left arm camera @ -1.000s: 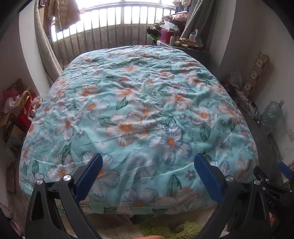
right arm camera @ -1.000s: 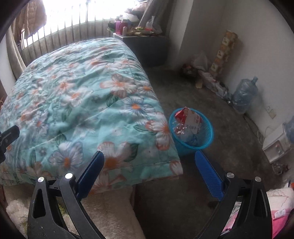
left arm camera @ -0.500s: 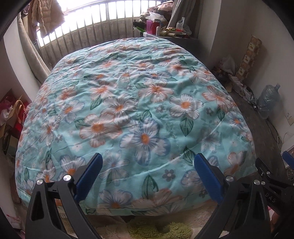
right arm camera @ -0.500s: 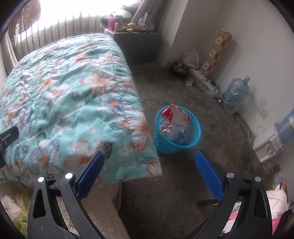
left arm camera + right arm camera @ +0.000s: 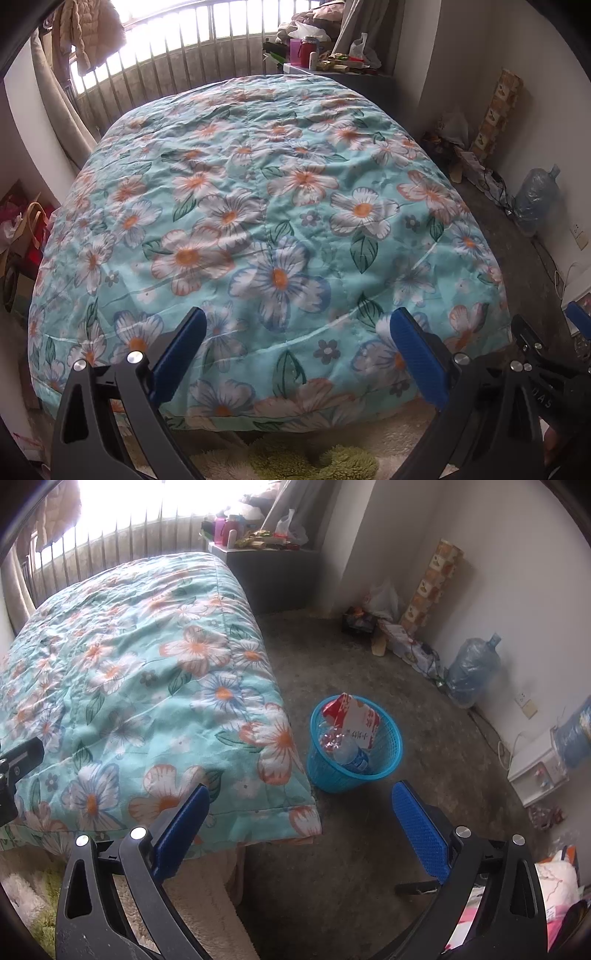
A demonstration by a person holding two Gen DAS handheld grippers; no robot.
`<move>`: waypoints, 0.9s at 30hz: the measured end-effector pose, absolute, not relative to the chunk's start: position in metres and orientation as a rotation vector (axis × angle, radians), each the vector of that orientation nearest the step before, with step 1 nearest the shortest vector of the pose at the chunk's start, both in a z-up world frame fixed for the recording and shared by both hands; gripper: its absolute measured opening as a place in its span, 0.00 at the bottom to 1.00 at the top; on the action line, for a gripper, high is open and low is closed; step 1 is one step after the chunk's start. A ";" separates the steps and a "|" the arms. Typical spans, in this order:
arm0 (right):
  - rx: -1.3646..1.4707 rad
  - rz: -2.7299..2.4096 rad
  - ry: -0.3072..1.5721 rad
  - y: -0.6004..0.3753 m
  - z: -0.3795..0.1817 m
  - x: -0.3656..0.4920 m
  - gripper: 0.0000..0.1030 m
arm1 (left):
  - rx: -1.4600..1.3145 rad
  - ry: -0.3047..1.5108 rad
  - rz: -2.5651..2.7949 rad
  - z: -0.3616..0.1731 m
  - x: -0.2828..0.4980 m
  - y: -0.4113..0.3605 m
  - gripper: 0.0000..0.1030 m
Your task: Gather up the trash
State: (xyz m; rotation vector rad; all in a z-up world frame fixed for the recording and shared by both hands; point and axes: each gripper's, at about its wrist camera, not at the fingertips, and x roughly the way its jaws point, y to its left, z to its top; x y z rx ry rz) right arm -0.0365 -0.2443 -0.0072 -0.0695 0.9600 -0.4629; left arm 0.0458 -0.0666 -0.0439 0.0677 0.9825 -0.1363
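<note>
Though tilted, bottle [image 5: 351, 757] neck-down in basket [image 5: 391, 753]

left gripper [image 5: 295, 354] wide apart, blue pads [image 5: 417, 354] empty, held over the foot of a bed. floral teal quilt [image 5: 266, 229] covers the whole bed, nothing lying on it. barred window [image 5: 192, 44] behind, tan jacket [image 5: 88, 33] hanging at its left. cluttered ledge [image 5: 332, 62] top right. water jug [image 5: 535, 199] on floor by right wall. green shaggy rug [image 5: 314, 461] below bed edge.

I see a blue mesh bin [image 5: 356, 749] upright on floor beside bed corner, w/ red-white carton [image 5: 356, 718], plastic bottle [image 5: 351, 755] inside.
</note>
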 end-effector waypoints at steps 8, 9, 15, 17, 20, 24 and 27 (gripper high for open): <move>-0.071 -0.461 0.956 -0.244 -0.007 -0.036 0.92 | 0.064 0.985 -0.133 -0.044 0.045 -0.066 0.95; -0.071 -0.461 0.956 -0.244 -0.006 -0.036 0.92 | 0.064 0.984 -0.132 -0.044 0.044 -0.065 0.95; -0.064 -0.463 0.952 -0.241 -0.005 -0.035 0.92 | 0.062 0.989 -0.128 -0.045 0.044 -0.064 0.95; -0.063 -0.466 0.949 -0.239 -0.004 -0.035 0.92 | 0.060 0.989 -0.126 -0.045 0.044 -0.064 0.95; -0.063 -0.468 0.949 -0.238 -0.004 -0.035 0.92 | 0.061 0.989 -0.126 -0.045 0.044 -0.064 0.95; -0.062 -0.470 0.948 -0.237 -0.004 -0.036 0.92 | 0.061 0.989 -0.125 -0.045 0.044 -0.064 0.95; -0.062 -0.472 0.948 -0.236 -0.004 -0.036 0.92 | 0.061 0.988 -0.124 -0.045 0.044 -0.064 0.95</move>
